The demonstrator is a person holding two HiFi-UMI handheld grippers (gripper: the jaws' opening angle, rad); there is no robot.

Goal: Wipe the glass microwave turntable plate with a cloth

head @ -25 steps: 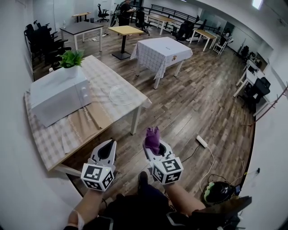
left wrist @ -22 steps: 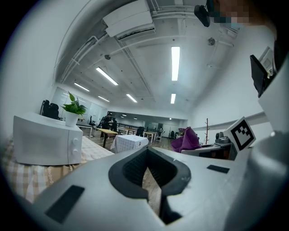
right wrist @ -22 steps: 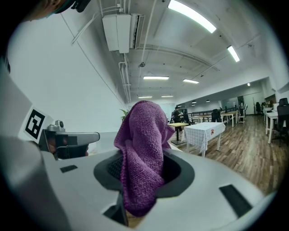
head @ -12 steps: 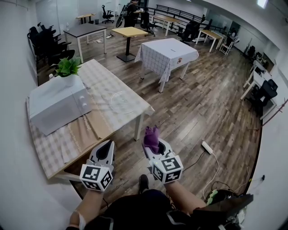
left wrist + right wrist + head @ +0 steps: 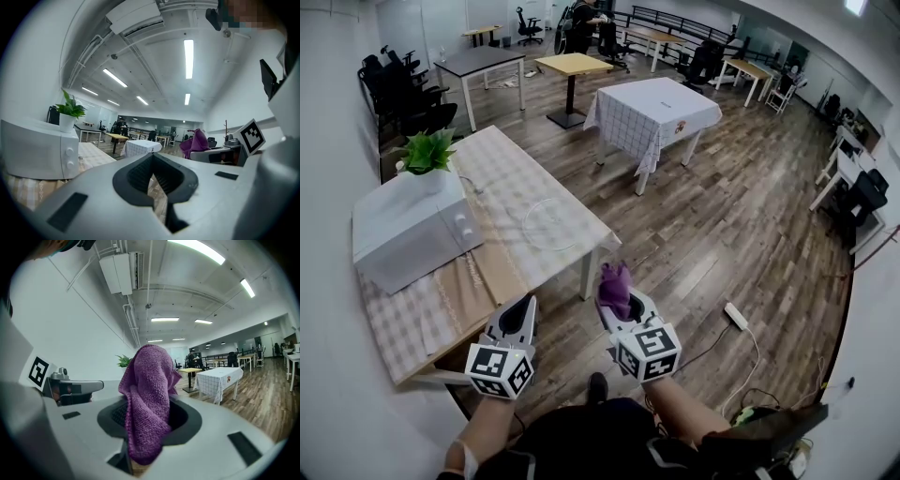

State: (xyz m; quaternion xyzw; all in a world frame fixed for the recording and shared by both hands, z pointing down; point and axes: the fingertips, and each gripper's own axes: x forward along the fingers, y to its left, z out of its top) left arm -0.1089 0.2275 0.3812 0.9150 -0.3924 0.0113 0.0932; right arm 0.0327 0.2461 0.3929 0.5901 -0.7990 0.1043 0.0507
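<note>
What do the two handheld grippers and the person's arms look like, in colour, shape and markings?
Both the left claw and the right claw have smooth pale grey shells that taper forward, with dark ribbed pads inside. Each carries a white cube with black square markers at its rear. The forearms show no sleeves; a pale band circles the left wrist.

Head view: looking steeply down on left gripper [image 5: 525, 306] and right gripper [image 5: 623, 309], close below. Gripper views: each looking level along its own jaws, both taking in the far checked table [image 5: 139, 147].
</note>
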